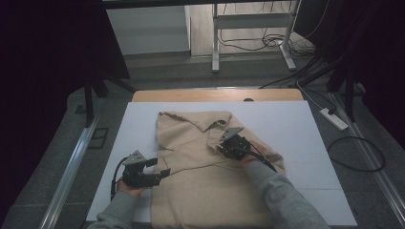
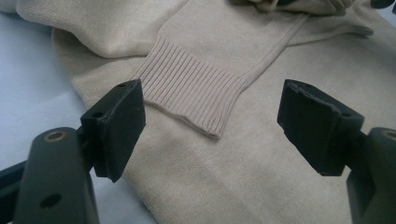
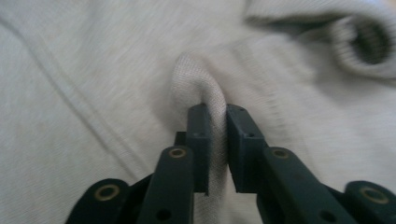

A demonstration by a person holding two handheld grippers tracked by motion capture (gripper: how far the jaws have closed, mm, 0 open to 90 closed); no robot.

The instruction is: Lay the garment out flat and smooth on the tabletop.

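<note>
Right gripper [image 3: 215, 140] nipped shut on a fold of beige sweater [image 1: 200, 167] near collar, table centre. Ribbed cuff [image 2: 191, 91] at 12 o'clock from wide-open, empty left gripper [image 2: 210, 126], the nearer one.

From my feed, the worktop [image 1: 286, 125] is white with a wooden edge [image 1: 217, 95] at its far side. Grey floor [image 1: 157, 71] lies beyond, dim at both sides. A metal frame [image 1: 216, 43] stands there on two legs, cables [image 1: 267, 43] looped beneath. A power strip [image 1: 334, 119] lies at the right.
</note>
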